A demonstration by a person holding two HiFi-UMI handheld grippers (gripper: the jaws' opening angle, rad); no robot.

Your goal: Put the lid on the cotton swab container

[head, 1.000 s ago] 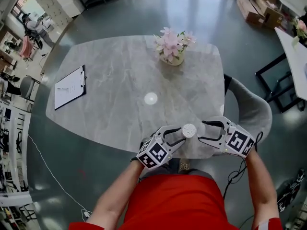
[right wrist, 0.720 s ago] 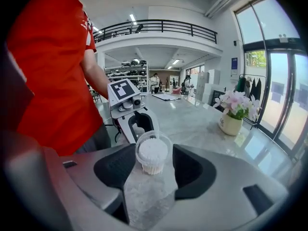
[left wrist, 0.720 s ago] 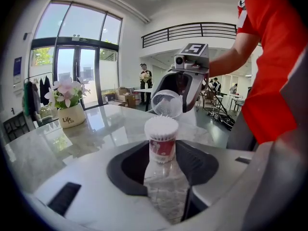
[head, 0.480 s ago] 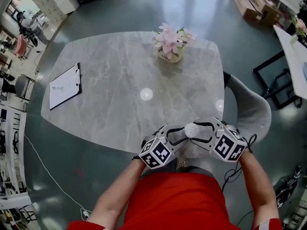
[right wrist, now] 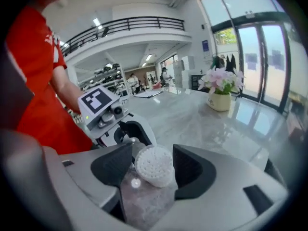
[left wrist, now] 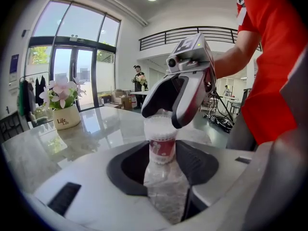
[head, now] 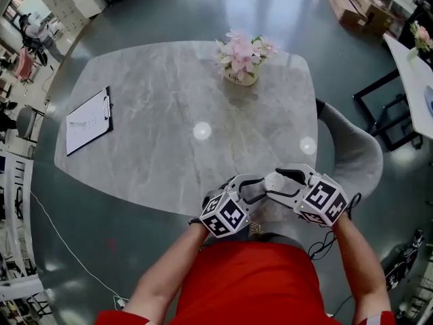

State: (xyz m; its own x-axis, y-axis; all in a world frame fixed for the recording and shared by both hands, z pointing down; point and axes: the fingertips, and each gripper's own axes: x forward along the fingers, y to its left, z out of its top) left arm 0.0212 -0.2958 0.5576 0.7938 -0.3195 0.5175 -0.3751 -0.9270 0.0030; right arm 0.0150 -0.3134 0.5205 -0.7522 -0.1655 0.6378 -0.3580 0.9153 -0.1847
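A small clear cotton swab container [left wrist: 161, 146] with a red label lies along my left gripper [left wrist: 162, 166], whose pads press its lower body. In the right gripper view I look onto its round top [right wrist: 154, 165], packed with white swab tips. A clear lid seems to cover that top, though I cannot be sure. My right gripper [right wrist: 151, 171] straddles the top from the far side, and its jaws are opening with small gaps beside the container. From the head, both grippers meet nose to nose over the table's near edge, left gripper [head: 256, 189] and right gripper [head: 279, 180].
The grey marble table [head: 169, 114] carries a pot of pink flowers [head: 241, 59] at the back and a clipboard [head: 88, 120] at the left. A grey chair [head: 352, 147] stands at the right. The person's red shirt fills the near side.
The right gripper has slid left until its jaws sit over the container's top. The white top, plain from the head a second ago, is now mostly covered. The left gripper has barely moved.
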